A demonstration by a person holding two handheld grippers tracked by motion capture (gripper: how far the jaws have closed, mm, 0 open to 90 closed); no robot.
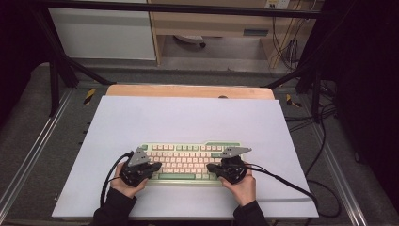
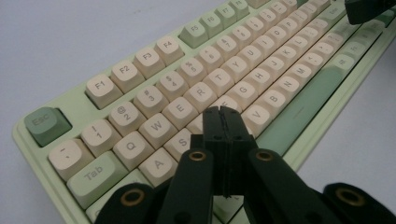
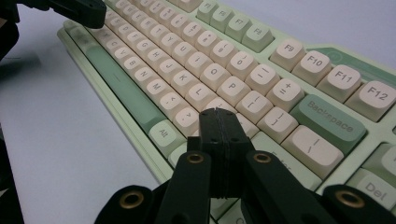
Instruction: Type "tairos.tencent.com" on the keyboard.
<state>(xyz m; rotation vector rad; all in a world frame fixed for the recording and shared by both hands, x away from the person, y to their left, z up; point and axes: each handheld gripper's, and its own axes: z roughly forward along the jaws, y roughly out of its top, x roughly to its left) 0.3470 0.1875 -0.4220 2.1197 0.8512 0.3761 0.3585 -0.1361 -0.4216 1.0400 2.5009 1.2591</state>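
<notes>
Keyboard: We see a green keyboard (image 1: 188, 162) with cream keys. It lies flat on the white mat (image 1: 188, 117), close to the mat's near edge and about halfway between its left and right edges.

White mat: It covers most of the table (image 1: 188, 91). A strip of wood shows at the far edge.

Our left gripper: Our left gripper (image 1: 155, 165) is over the left end of the keyboard. Its two black jaws are pressed tight together, with nothing between them. In the left gripper view, the tip (image 2: 220, 111) sits over the letter keys, near S and D. We cannot tell if it touches a key.

Our right gripper: Our right gripper (image 1: 211, 166) is over the right end of the keyboard. Its jaws are pressed together too, and they hold nothing. In the right gripper view, the tip (image 3: 217, 113) sits over the keys below the Backspace key (image 3: 329, 122). We cannot tell if it touches a key.

Our hands: Our left hand (image 1: 126, 182) and right hand (image 1: 242, 183) grip the backs of the grippers near the mat's near edge.

Cables: A black cable (image 1: 282, 181) trails from the right gripper over the mat toward its right edge.
</notes>
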